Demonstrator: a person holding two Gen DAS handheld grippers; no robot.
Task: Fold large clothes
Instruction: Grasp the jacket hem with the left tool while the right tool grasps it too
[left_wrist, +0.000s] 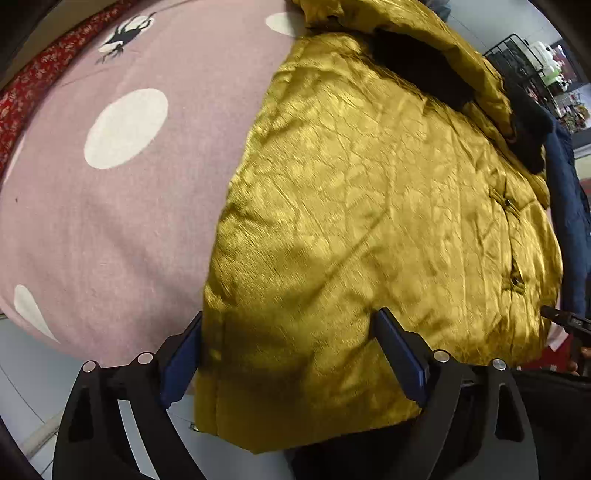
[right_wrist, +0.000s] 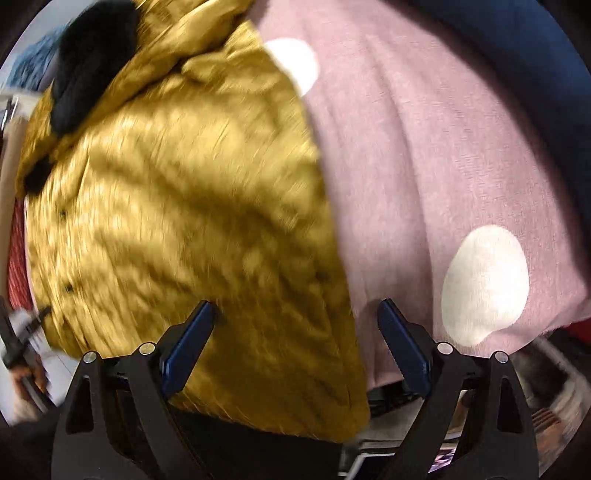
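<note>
I have one garment to work on: a mustard-gold padded jacket (left_wrist: 369, 221) with black fur trim (left_wrist: 417, 62) at its hood end, lying flat on a pink cover (left_wrist: 110, 229) printed with white dots. From the left wrist camera I count three whole or near-whole dots and a sliver of a fourth at the left edge; from the right wrist camera, two. The cover also carries one black deer-like figure (left_wrist: 127, 33) near its far edge.

My left tool (left_wrist: 290, 317) points steeply down at the jacket's near hem, its two blue pads spread wide, one at the jacket's left edge and one over the fabric, not pressing on it. My right tool (right_wrist: 297, 310) is likewise released, one pad over the jacket's right edge and the other over bare pink cover; that view is motion-blurred. A single dark blue garment (left_wrist: 569, 206) lies just beyond the jacket's right side. Two small dark snaps show along the jacket's front closure.
</note>
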